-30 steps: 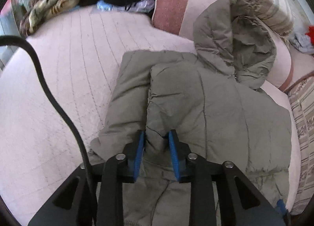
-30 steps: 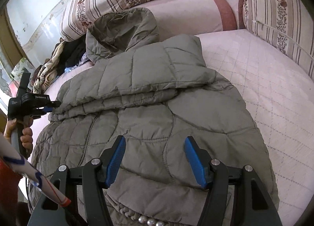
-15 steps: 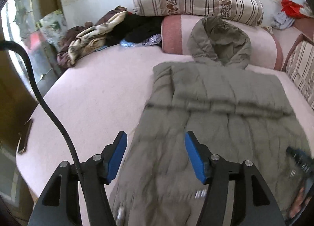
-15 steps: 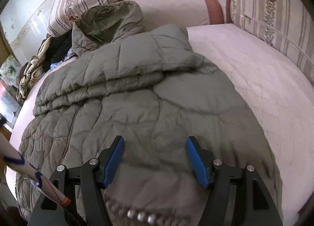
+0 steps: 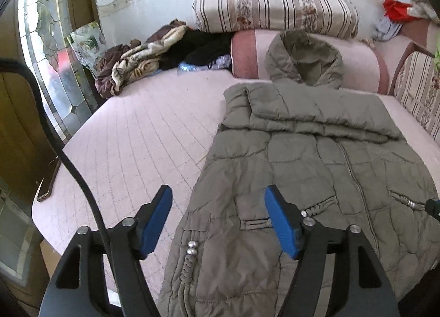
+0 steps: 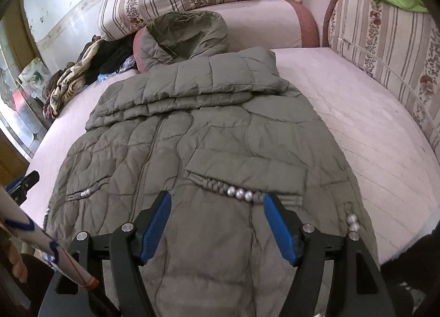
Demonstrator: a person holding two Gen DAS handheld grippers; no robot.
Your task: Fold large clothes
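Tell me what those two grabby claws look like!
Both the left gripper and the right gripper have black angular plastic frames, silver round bolts and two flat bright blue finger pads. A thick black cable curves up beside the left one. A white sleeve with blue lines shows beside the right.

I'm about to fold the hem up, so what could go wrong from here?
The olive quilted puffer coat overhangs the pink quilted bed's near edge, so it may slide off. The folded sleeves lie loose and could spring open. The silver pocket beads near the open right claw could snag.
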